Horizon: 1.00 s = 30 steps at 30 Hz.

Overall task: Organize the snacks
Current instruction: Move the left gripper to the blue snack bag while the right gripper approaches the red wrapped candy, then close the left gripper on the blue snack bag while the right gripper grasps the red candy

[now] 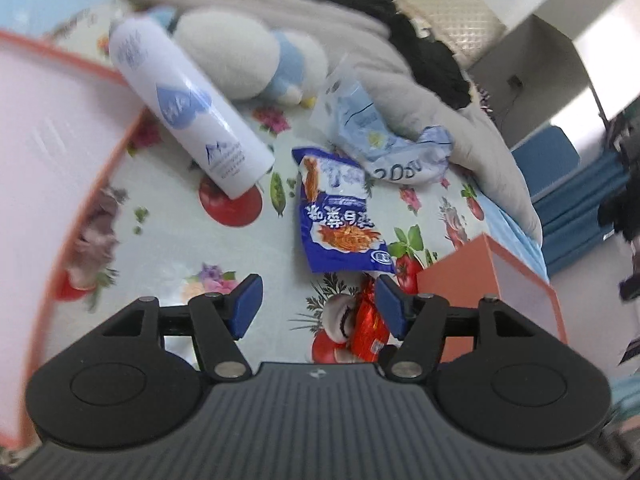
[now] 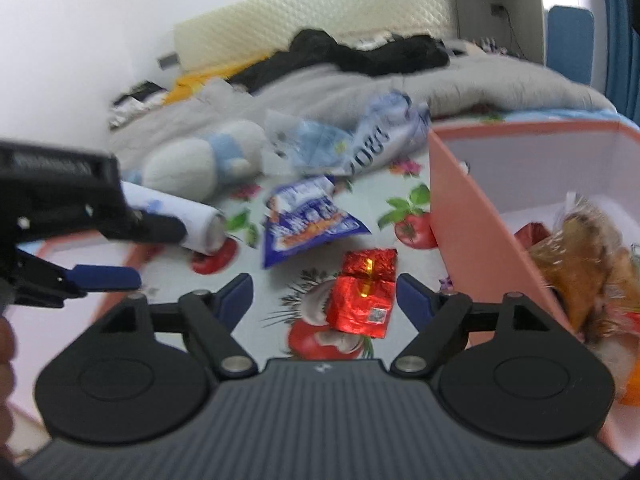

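The right gripper hangs with its jaws spread wide and nothing clamped; a red foil packet lies flat on the printed cloth in the gap between the blue pads, touching neither. The left gripper is likewise released, with the same red packet close against its right pad and partly hidden by it. Just beyond lies a blue snack bag, and past that a crumpled pale wrapper. To the left a white spray can lies on its side, next to a white-and-blue plush toy. A pink box stands at the right, holding wrapped snacks. Another pink box sits at the left edge. Behind everything a grey blanket is heaped with dark clothes.
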Tool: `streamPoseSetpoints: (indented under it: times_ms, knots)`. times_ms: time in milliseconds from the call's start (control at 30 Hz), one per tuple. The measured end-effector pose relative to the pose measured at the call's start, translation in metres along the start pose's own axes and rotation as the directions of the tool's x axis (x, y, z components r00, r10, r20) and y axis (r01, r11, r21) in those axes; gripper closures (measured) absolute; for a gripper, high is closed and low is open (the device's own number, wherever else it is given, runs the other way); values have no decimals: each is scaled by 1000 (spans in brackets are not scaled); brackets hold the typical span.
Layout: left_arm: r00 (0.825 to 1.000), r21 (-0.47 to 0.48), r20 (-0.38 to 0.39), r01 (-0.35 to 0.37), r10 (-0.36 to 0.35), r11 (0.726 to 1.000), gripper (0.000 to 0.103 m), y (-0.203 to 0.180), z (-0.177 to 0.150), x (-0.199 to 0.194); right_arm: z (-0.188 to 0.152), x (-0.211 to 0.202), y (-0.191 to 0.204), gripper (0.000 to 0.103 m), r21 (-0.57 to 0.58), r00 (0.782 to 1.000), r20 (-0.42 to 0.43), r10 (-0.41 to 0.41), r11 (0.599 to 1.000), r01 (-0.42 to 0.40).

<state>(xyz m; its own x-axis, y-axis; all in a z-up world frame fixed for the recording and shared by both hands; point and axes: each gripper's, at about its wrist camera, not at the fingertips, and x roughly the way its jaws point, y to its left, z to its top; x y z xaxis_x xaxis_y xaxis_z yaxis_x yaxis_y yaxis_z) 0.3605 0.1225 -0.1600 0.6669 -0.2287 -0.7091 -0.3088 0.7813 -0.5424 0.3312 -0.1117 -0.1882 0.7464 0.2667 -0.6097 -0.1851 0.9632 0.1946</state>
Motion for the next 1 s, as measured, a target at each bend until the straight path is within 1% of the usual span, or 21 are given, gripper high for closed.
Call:
streamPoseSetpoints:
  times_ms: [67, 167, 267, 333, 400, 467, 533, 667, 733, 800, 833, 867, 1000]
  knots:
    - [999, -48, -31, 21, -22, 999, 36, 8, 6, 19, -2, 12, 2, 23, -14, 1000, 10, 9, 1000, -9]
    - [998, -78, -50, 33, -37, 996, 36, 12, 11, 42, -7, 26, 9, 23, -75, 999, 42, -34, 997, 37]
    - [997, -121, -72, 32, -41, 992, 36, 17, 13, 67, -9, 41, 9, 24, -85, 996, 54, -76, 993, 80]
    - [995, -146, -87, 35, -48, 989, 37, 21, 14, 82, -10, 52, 8, 24, -85, 995, 54, -87, 992, 91]
    - [993, -185, -103, 37, -56, 982, 37, 25, 14, 98, -11, 61, 7, 24, -99, 993, 71, -98, 990, 105]
    - [990, -228, -115, 51, -79, 972, 38, 30, 13, 112, -13, 70, 6, 24, -115, 991, 66, -119, 985, 126]
    - [988, -252, -98, 93, -121, 963, 38, 31, 13, 118, -14, 75, 1, 24, -104, 991, 60, -119, 987, 125]
    - [988, -265, -78, 110, -135, 958, 39, 28, 15, 127, -12, 82, -2, 24, -102, 993, 56, -102, 989, 107]
    - [988, -266, -75, 108, -132, 958, 41, 25, 16, 130, -9, 86, 0, 24, -113, 992, 67, -109, 987, 116]
    - [990, -272, -69, 100, -123, 957, 43, 23, 17, 132, -6, 92, 0, 25, -115, 992, 56, -110, 987, 115]
    - [990, -291, -66, 97, -121, 952, 43, 23, 17, 133, -5, 95, -2, 31, -106, 993, 48, -107, 988, 111]
    - [991, -305, -66, 95, -120, 948, 43, 23, 18, 134, -3, 96, -5, 33, -92, 994, 38, -102, 990, 105]
    - [992, -347, -54, 89, -115, 934, 46, 23, 19, 137, -3, 101, -14, 36, -31, 995, -1, -100, 995, 100]
